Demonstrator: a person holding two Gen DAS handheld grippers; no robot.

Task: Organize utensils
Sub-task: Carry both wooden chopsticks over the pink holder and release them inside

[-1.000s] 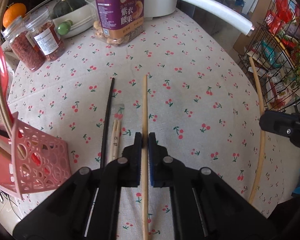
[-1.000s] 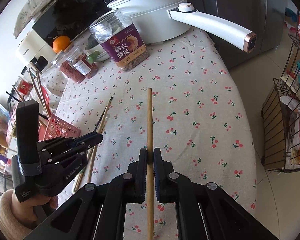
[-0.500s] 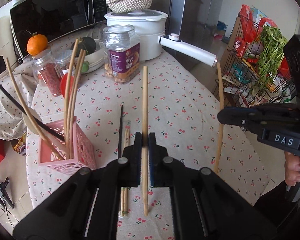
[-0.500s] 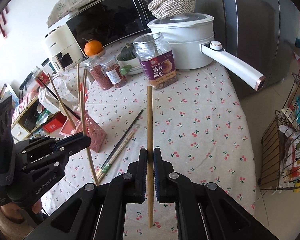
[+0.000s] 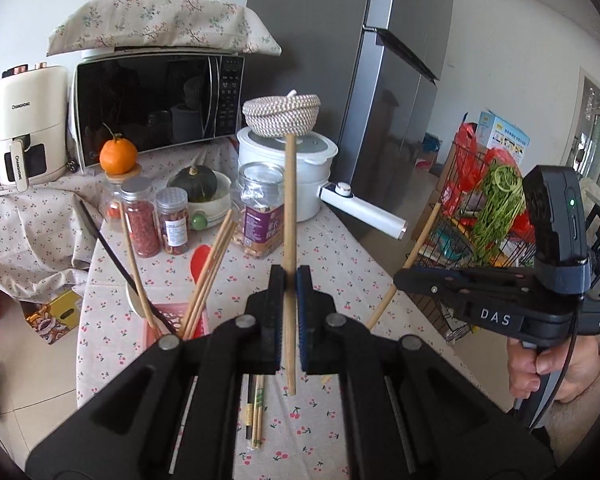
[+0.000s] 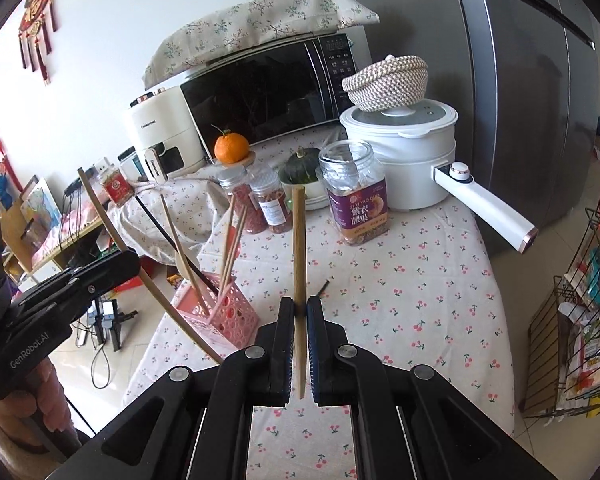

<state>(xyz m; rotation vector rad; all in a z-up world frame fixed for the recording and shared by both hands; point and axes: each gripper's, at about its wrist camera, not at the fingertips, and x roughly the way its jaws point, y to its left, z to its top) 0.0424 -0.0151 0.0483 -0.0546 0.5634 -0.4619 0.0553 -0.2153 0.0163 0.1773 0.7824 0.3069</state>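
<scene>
The left tongs (image 5: 288, 280) are closed on a wooden chopstick (image 5: 289, 240), which stands nearly upright between the pads, its lower end free above the table (image 5: 340, 248). The right tongs (image 6: 299, 312) are also closed on a second wooden chopstick (image 6: 299, 260), held the same way, with both ends free. Both tongs are in the air above the table, which has a cloth with a cherry print. The pink basket (image 6: 224, 312) stands on the table near its left edge, and in the right wrist view it lies between the two tongs. It holds several wooden chopsticks (image 6: 230, 248), one black chopstick (image 6: 172, 240) and a pale spoon, all leaning. In front of the pink basket, toward the camera in the left wrist view, a pair of chopsticks in a wrapper (image 5: 258, 412) lies flat on the table. Behind the pink basket stand jars (image 5: 142, 220) and a white pot (image 6: 404, 148).
</scene>
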